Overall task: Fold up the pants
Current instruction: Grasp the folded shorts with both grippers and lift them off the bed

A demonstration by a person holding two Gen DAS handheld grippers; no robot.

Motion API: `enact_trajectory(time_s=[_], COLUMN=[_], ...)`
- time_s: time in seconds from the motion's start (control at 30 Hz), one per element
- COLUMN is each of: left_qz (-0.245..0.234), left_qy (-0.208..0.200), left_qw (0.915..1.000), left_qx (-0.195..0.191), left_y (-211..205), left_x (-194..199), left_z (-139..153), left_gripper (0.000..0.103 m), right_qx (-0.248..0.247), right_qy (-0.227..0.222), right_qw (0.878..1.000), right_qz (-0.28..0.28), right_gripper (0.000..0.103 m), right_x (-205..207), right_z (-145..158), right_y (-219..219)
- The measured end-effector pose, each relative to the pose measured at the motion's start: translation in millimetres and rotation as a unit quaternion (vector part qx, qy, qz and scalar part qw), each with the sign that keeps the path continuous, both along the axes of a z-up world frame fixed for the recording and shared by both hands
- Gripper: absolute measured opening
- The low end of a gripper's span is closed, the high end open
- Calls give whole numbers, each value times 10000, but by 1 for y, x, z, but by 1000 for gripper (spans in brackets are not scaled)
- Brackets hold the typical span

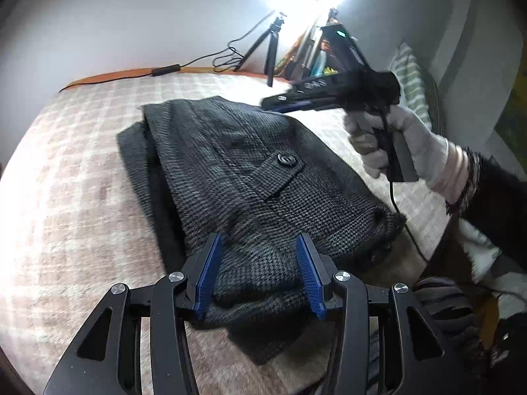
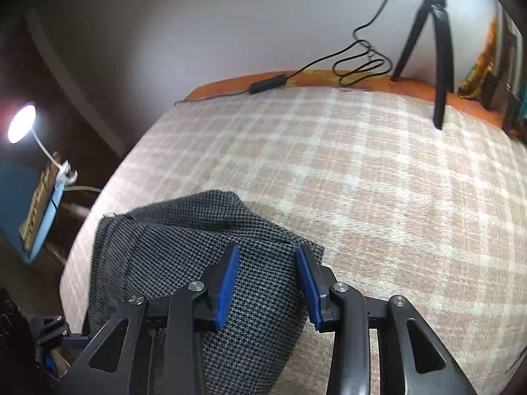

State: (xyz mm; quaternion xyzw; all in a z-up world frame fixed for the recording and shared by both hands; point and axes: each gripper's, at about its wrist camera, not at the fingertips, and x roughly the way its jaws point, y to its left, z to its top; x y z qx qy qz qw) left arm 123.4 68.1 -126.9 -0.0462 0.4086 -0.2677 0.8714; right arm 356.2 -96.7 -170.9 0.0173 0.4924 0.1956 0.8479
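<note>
Hovering low over the near edge of the folded grey pants point(image 1: 250, 177), the left claw point(image 1: 260, 279) is released, blue pads spread with cloth between them but not pinched. The pants lie on a checked bed cover point(image 1: 72, 197). Further right, a white-gloved hand point(image 1: 395, 141) holds the right claw point(image 2: 268, 283) raised above the fabric, also released. Beyond stand a tripod point(image 2: 434, 42) and its cable point(image 2: 359, 62).
</note>
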Motion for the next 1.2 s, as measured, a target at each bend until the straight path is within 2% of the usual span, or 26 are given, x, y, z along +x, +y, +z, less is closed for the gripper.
enact_trajectory(time_s=[0.03, 0.1, 0.13, 0.17, 0.27, 0.4, 0.57, 0.77, 0.9, 0.97, 1.1, 1.2], left_qz=[115, 401, 616, 884, 1254, 1354, 1234, 1068, 997, 981, 851, 831], left_qy=[-15, -5, 78, 201, 753, 1485, 1711, 1898, 1890, 1835, 1729, 1661], left_qw=[9999, 9979, 9953, 9910, 9744, 9555, 9487, 9480, 9459, 9462, 9519, 9536], left_qx=[-99, -512, -739, -983, -1709, -2158, -2356, -2322, -2440, -2478, -2383, -2369], left_y=[7, 29, 42, 57, 89, 101, 91, 76, 71, 69, 69, 68], left_x=[0, 6, 12, 20, 44, 71, 87, 100, 108, 112, 112, 113], left_z=[6, 16, 19, 20, 11, -12, -26, -36, -41, -42, -40, -40], left_gripper=[45, 49, 62, 67, 67, 67, 67, 67, 67, 67, 67, 66], right_qx=[-19, 83, 190, 297, 697, 1036, 1311, 1495, 1837, 2030, 2231, 2247], right_qy=[-40, -32, -1, 32, 237, 718, 1060, 1290, 1243, 1276, 1277, 1213], right_qw=[10000, 10000, 9998, 9995, 9973, 9919, 9855, 9798, 9740, 9695, 9644, 9649], right_qz=[-11, -13, -25, -49, -4, 160, 207, 329, 453, 513, 616, 614], right_gripper=[40, 51, 65, 75, 83, 85, 85, 86, 86, 82, 71, 68], right_x=[-5, -15, -20, -25, -40, -55, -59, -56, -54, -52, -47, -45], right_z=[5, 14, 18, 21, 26, 13, -10, -34, -38, -43, -51, -52], right_y=[-3, -13, -19, -24, -39, -45, -50, -50, -49, -48, -41, -35])
